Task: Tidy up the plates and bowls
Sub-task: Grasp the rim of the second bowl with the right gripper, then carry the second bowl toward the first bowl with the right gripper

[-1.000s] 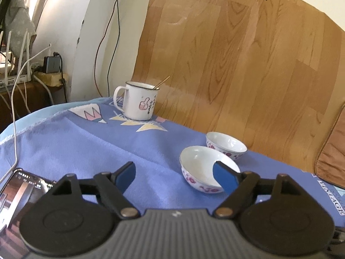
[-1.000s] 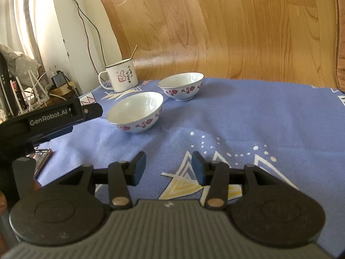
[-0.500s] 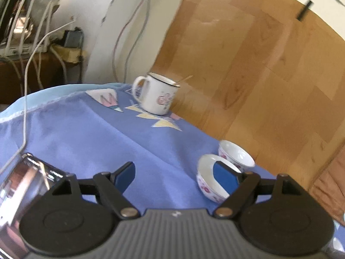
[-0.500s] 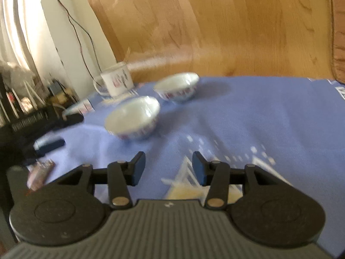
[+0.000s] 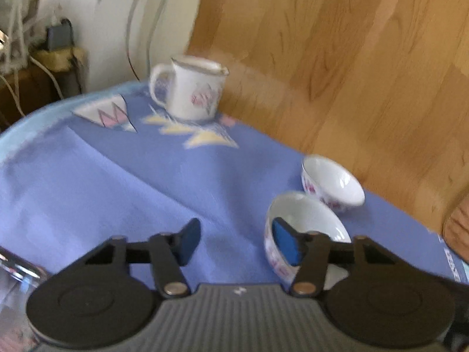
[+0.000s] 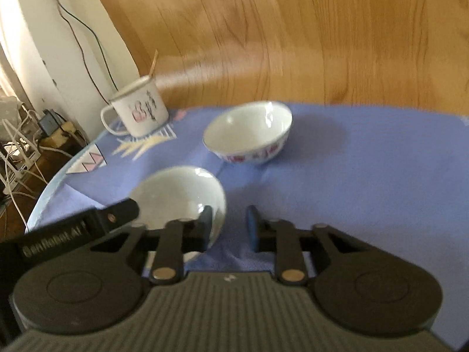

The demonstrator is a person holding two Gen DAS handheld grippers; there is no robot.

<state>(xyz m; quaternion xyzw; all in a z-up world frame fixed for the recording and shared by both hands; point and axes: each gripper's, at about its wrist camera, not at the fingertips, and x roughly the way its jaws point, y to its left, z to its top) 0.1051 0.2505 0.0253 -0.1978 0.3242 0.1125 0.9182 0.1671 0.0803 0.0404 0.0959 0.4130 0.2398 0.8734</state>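
Two white bowls with pink flower bands stand on a blue cloth. The near bowl (image 5: 307, 220) (image 6: 176, 193) has both grippers at it. My left gripper (image 5: 239, 245) is closing; its right pad is over the bowl's hollow, its left pad is outside, and the bowl's left wall is between them, unpressed. My right gripper (image 6: 228, 227) is also closing, with the bowl's right wall between its pads and a gap still showing at the right pad. The far bowl (image 5: 331, 184) (image 6: 249, 135) stands free just behind.
A white enamel mug (image 5: 190, 91) (image 6: 137, 111) with a stick in it stands at the cloth's back left. A phone (image 5: 17, 267) lies near the left gripper. Past the table's left edge are cables and a router (image 6: 17, 146). Wooden boards lie behind.
Both grippers have moved in on the near bowl and narrowed their jaws. The bowls now look larger in the right wrist view, and the left gripper's finger reaches over the bowl's rim there.
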